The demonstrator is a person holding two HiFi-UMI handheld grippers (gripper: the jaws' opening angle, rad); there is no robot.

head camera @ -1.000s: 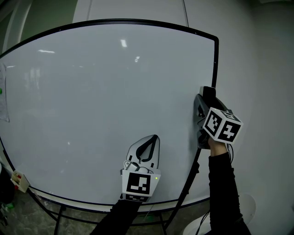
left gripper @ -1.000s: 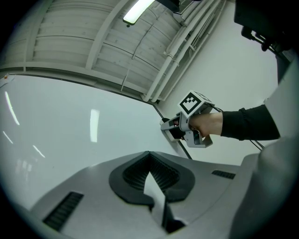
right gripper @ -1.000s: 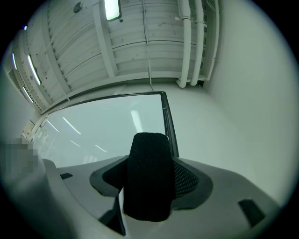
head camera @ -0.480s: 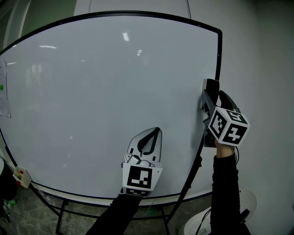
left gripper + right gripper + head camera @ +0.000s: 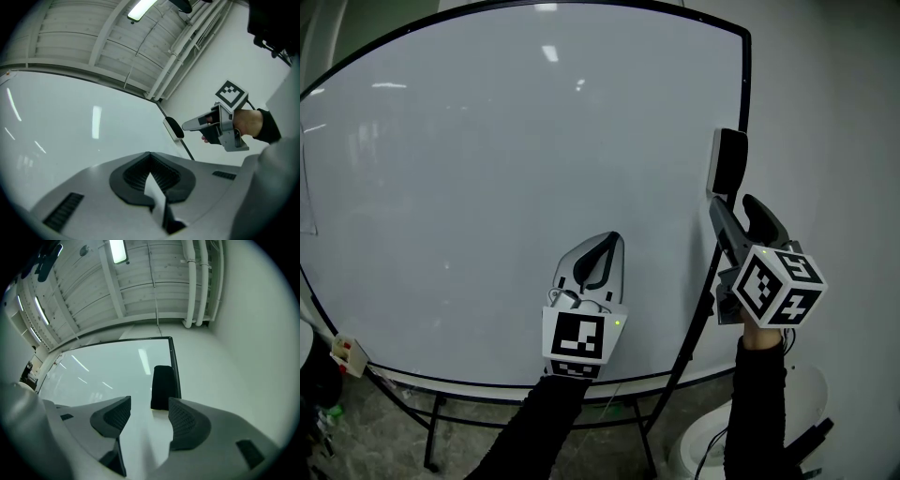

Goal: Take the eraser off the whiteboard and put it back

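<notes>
The eraser (image 5: 728, 161) is on the whiteboard (image 5: 487, 169), a dark upright block stuck to the white surface right beside the board's black right edge, roughly halfway up. The right tongs (image 5: 148, 411) are released: in the right gripper view the two ribbed pads (image 5: 114, 415) stand clearly apart with only bare board between them. The eraser is dead ahead just past the tips, close but not gripped. From the head view those tongs sit just below the eraser, nose aimed up at it, held out on a black sleeve (image 5: 759, 394). The left tongs (image 5: 150, 164) are lower down, near the board's bottom middle. They are clenched, tips together, pointing at the white surface, well apart from the eraser.
</notes>
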